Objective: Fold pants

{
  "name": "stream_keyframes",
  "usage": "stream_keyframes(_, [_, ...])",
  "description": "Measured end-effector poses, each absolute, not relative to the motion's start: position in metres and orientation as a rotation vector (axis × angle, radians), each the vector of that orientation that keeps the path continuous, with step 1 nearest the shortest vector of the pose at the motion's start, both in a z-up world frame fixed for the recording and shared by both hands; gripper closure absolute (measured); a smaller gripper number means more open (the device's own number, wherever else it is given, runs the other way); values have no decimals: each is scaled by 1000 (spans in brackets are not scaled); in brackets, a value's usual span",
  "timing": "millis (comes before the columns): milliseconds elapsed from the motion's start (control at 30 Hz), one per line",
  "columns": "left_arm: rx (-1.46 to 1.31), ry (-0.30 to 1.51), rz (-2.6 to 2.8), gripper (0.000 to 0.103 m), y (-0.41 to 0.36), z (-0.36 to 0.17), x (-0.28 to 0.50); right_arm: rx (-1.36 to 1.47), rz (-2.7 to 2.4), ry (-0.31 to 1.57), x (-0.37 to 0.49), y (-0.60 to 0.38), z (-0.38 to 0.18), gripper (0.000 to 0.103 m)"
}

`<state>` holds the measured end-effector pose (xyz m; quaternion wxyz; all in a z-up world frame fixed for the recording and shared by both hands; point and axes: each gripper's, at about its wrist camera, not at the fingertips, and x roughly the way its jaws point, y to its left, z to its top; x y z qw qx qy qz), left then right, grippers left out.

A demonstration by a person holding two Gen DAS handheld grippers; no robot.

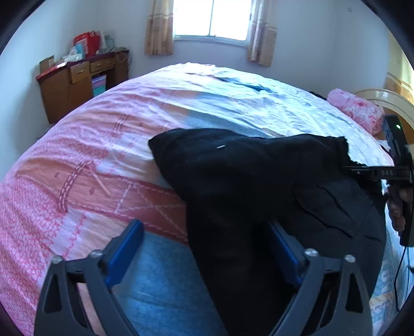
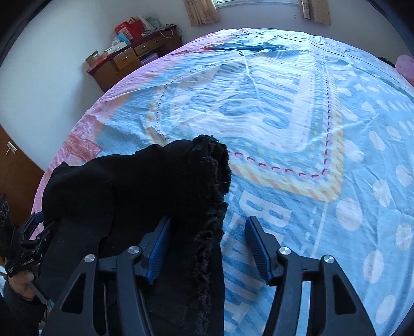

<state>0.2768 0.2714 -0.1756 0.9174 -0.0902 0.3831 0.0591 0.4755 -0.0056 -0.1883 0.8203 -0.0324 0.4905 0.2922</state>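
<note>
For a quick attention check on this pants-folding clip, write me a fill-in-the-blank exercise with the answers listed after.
1. The pants lying on the bed are ____ in colour.
2. The jaws of the left hand-held gripper stand ____, not pressing the cloth.
3. The frayed hem of the pants lies between the pads of the ____ hand-held gripper.
4. Against the far wall, left of the window, stands a wooden ____ with drawers.

Missing words: black; open; right; desk

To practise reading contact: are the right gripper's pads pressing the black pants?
Apart: right wrist view shows right gripper open, bedsheet between its right pad and black pants.
</note>
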Motion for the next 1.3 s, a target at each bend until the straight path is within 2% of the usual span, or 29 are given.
stream_keyframes(67, [-196, 790, 123, 2, 273, -173, 276, -72, 606, 1034, 475, -7, -186, 39])
stream_keyframes(400, [-142, 701, 115, 1, 252, -128, 236, -78, 544, 881, 425, -35, -142, 38])
stream_keyframes(500, [-119, 712, 123, 1, 246, -122, 233, -66, 526, 889, 427, -38, -138, 30])
stream_keyframes(667, [-85, 674, 108, 1, 231, -102, 207, 23, 476, 851, 415, -59, -113, 30])
stream_keyframes(1067, [-100, 583, 67, 0, 188, -78, 98, -124, 485, 587, 203, -72, -62, 29])
stream_keyframes(1300, [-103, 546, 52, 0, 170, -72, 65, -127, 513, 521, 143, -70, -55, 29])
